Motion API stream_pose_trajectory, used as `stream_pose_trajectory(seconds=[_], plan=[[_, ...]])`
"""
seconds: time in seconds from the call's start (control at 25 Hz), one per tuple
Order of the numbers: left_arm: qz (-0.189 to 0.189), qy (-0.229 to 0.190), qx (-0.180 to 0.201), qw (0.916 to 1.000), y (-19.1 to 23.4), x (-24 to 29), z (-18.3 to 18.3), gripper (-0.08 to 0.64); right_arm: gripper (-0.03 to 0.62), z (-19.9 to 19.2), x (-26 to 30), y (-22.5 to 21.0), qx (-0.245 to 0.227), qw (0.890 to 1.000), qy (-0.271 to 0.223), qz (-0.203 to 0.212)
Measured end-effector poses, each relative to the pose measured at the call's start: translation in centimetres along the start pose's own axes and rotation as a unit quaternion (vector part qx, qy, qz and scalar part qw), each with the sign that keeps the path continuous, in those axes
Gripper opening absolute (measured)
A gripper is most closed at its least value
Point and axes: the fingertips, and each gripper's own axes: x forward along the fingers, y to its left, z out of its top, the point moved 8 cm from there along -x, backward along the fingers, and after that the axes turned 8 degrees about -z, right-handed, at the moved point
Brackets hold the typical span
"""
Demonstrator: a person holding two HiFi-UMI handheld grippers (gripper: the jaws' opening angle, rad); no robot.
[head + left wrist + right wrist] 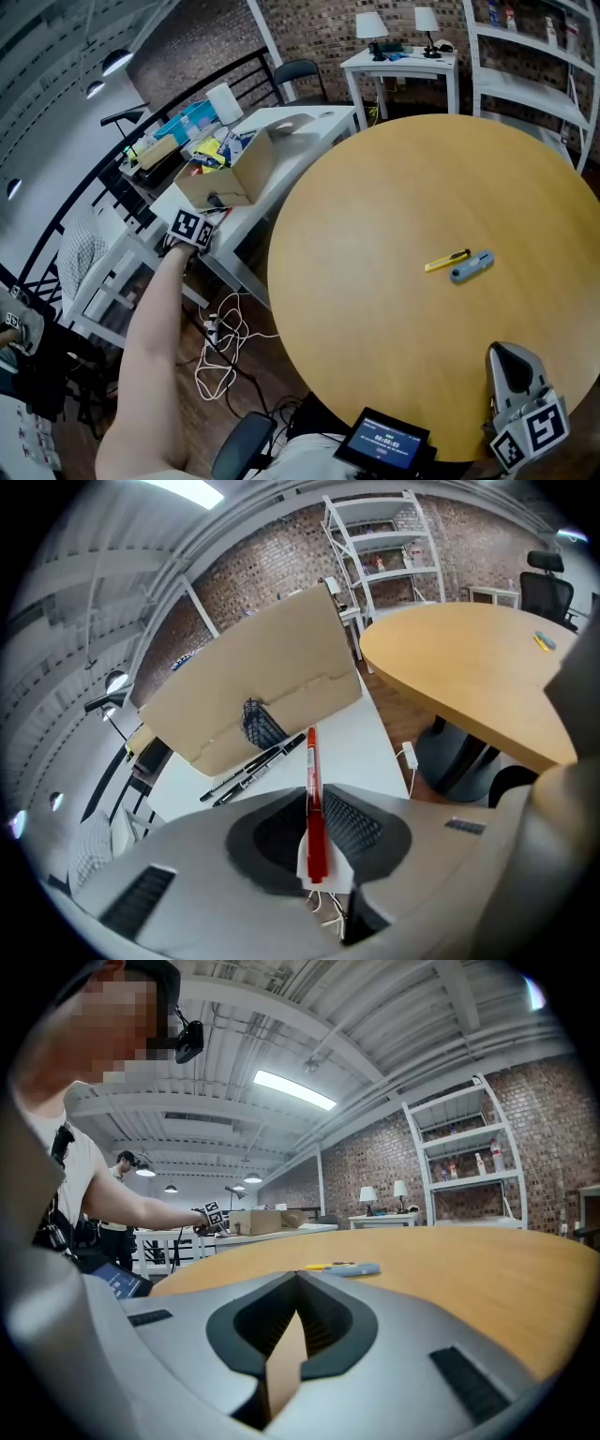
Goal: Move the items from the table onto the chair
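Observation:
A red pen (312, 808) lies between the jaws of my left gripper (310, 791), which is open a little, with a sliver of gap on each side of the pen. That gripper (199, 225) is stretched out over the white table (352, 747), close to a cardboard box (253, 682). A yellow utility knife (447, 261) and a blue-grey one (472, 266) lie side by side on the round wooden table (375, 319). My right gripper (502, 354) rests at that table's near right edge, its tips together and nothing in it.
Two black pens (258, 769) lie on the white table by the box (234, 173), which holds assorted items. A black office chair (300, 73) stands at the back. Cables (225, 342) trail on the floor. A small screen (384, 441) sits near me.

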Motion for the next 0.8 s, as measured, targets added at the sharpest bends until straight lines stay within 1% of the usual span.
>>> stream_pose_trajectory(seconds=[0.12, 0.24, 0.32, 0.4, 0.48, 0.56, 0.6, 0.68, 0.72, 0.76, 0.8], plan=[[0.014, -0.003, 0.004, 0.9999, 0.2, -0.5, 0.0, 0.11, 0.001, 0.0, -0.1, -0.1, 0.001, 1.0, 0.0, -0.001], [0.037, -0.023, 0.008, 0.999, 0.7, -1.5, 0.3, 0.124, 0.002, 0.0, -0.1, -0.1, 0.001, 1.0, 0.0, -0.001], [0.063, -0.051, 0.012, 0.9966, 0.9, -2.5, 0.7, 0.124, 0.002, -0.1, 0.1, -0.1, 0.0, 1.0, 0.0, -0.002], [0.087, -0.094, 0.025, 0.9914, 0.6, -3.8, 1.8, 0.124, 0.002, -0.3, 0.3, -0.2, -0.002, 1.0, -0.002, -0.003], [0.093, -0.146, 0.042, 0.9841, -0.9, -5.3, 3.1, 0.125, 0.002, -0.6, 0.8, -0.3, -0.003, 1.0, -0.004, -0.002], [0.078, -0.192, 0.065, 0.9761, -3.8, -6.9, 3.9, 0.12, 0.002, -0.9, 1.0, -0.2, -0.003, 1.0, -0.003, 0.003], [0.066, -0.214, 0.077, 0.9716, -5.7, -7.6, 4.3, 0.072, 0.002, -1.0, 1.0, -0.2, -0.002, 1.0, -0.002, 0.005], [0.03, -0.261, 0.095, 0.9603, -10.0, -8.6, 5.3, 0.015, 0.002, -1.0, 0.7, -0.2, 0.0, 1.0, -0.001, 0.004], [0.001, -0.287, 0.1, 0.9528, -12.4, -9.1, 6.0, 0.008, 0.002, -1.1, 0.6, -0.2, 0.0, 1.0, 0.0, 0.004], [-0.034, -0.315, 0.102, 0.943, -14.9, -9.6, 6.6, 0.008, 0.002, -1.1, 0.5, -0.2, 0.001, 1.0, 0.0, 0.004], [-0.075, -0.343, 0.103, 0.9305, -17.5, -10.2, 7.2, 0.006, 0.002, -1.2, 0.4, -0.2, 0.001, 1.0, 0.0, 0.003]])
